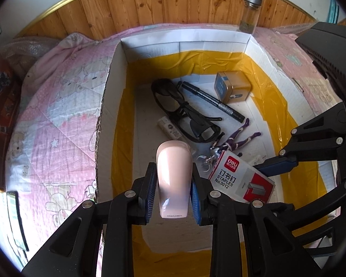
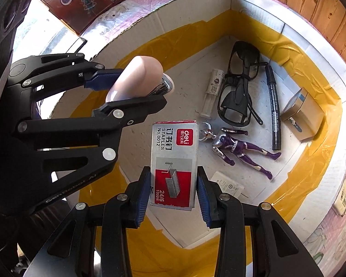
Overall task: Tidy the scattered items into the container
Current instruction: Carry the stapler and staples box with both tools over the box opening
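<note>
The pink stapler (image 1: 174, 180) is sitting clamped between the blue pads of the left gripper (image 1: 173, 192), low in the centre of the left wrist view, hanging above the floor of the cardboard box (image 1: 108, 97). In the right wrist view the same stapler (image 2: 138, 78) is showing at upper left, with its metal underside facing the box floor. The box of staples (image 2: 173, 164) is being held narrowly between the pads of the right gripper (image 2: 173, 191), low in the centre of that view, also over the box floor; in the left wrist view it is appearing at lower right, just beside the stapler.

Inside the box, yellow tape (image 1: 219, 57) is running along the base of the walls. Already lying on the floor are black glasses (image 2: 240, 85) near the middle right, a black marker (image 2: 273, 108) just to their right, and a gold tin (image 2: 302, 115) against the right wall. A small white tube (image 2: 211, 92) is lying left of the glasses, and a purple toy figure (image 2: 240, 147) is lying below them. A small printed paper (image 2: 228, 184) is sitting below the figure.

The box is resting on a pink patterned quilt (image 1: 57, 120). A glass jar (image 1: 250, 13) is standing at upper right beyond the box, before the wooden panelling (image 1: 150, 2).
</note>
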`<state>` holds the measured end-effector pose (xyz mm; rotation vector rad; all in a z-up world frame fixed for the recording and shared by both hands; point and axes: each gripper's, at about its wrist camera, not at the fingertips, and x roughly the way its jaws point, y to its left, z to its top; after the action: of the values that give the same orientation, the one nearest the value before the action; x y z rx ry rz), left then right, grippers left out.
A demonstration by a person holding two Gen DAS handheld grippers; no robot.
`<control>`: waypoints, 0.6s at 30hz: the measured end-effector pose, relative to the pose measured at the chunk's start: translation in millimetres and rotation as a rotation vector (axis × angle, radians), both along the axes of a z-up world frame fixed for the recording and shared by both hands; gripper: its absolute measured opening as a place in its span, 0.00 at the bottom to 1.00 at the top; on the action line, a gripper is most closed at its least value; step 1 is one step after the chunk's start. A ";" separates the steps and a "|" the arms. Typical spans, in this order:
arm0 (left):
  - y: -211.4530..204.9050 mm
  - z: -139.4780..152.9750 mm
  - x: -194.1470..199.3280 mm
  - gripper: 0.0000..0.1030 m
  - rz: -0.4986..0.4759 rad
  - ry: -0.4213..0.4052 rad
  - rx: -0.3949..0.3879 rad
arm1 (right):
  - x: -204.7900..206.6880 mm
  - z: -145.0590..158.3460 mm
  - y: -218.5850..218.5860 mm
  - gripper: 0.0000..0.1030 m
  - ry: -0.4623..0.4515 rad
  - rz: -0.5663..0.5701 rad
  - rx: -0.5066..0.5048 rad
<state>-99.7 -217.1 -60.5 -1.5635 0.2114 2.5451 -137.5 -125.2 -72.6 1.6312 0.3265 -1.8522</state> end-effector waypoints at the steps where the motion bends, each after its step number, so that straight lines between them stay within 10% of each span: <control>1: -1.1 0.3 -0.6 0.27 0.002 -0.001 0.006 | -1.0 0.6 1.3 0.38 -0.001 -0.005 -0.004; 18: 7.7 -10.0 -7.7 0.27 -0.034 -0.050 -0.019 | -13.4 -4.4 15.5 0.38 -0.077 -0.076 -0.047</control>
<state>-107.4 -209.5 -70.5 -1.6142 0.2552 2.4821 -150.9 -109.7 -77.0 1.6985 0.1885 -1.8329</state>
